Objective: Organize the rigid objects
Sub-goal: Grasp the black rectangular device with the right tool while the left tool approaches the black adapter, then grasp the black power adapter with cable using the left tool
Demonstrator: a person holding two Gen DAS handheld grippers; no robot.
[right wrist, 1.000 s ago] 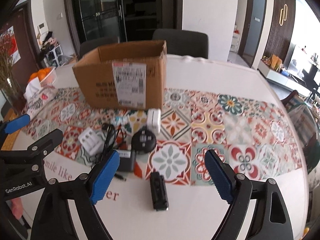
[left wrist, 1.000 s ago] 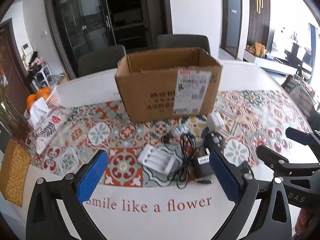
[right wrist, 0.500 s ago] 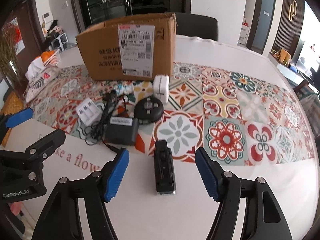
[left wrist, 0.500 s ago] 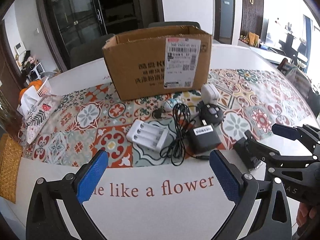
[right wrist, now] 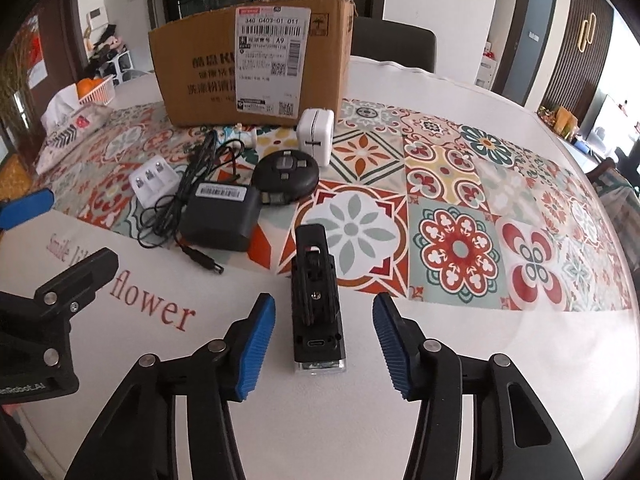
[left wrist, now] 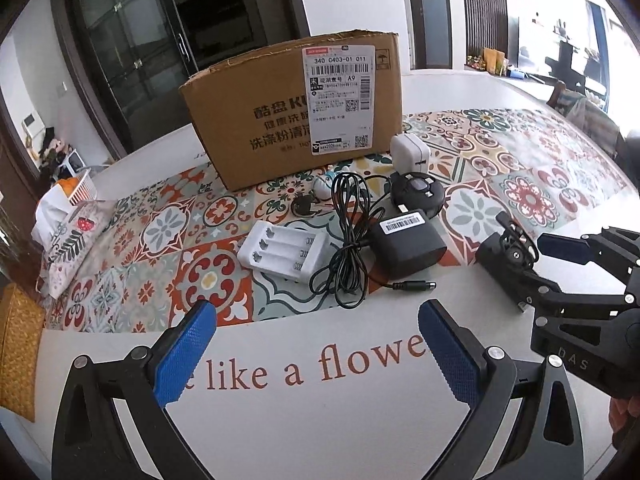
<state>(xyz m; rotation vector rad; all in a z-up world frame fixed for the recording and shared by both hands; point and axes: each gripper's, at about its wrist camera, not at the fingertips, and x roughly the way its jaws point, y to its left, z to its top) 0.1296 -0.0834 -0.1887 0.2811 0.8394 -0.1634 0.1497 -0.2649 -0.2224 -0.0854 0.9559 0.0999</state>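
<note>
Right wrist view: my right gripper (right wrist: pixel 324 340) is low over the white table (right wrist: pixel 460 360), jaws spread, straddling the long black device (right wrist: pixel 318 304). Pads stand on either side of its near end, not touching yet. It lies lengthwise along my fingers, port end toward me, so a squeeze across its narrow width looks like the natural grab. I judge this is the first piece to go.

Cardboard box (right wrist: pixel 256 64) stands open-topped at the far edge of the tiled mat (right wrist: pixel 460 184), most likely the bin for everything. Small goods are clustered just in front of it: white cube charger (right wrist: pixel 315 136) upright, nearly against the box face; round black puck (right wrist: pixel 287 174) just before it; black power brick (right wrist: pixel 220 216) touching the puck's edge, its thin cable (right wrist: pixel 192 184) looped loose toward the white battery holder (right wrist: pixel 154 182).

Left wrist view: my left gripper (left wrist: pixel 316 348) hangs back over the printed lettering, jaws wide apart, holding nothing. It faces the battery holder and cable, probably waiting its turn.

Risk noted: the cable drapes over the holder's edge, so lifting either may drag the other. The black device sits clear of that tangle, a good reason to take it first.
</note>
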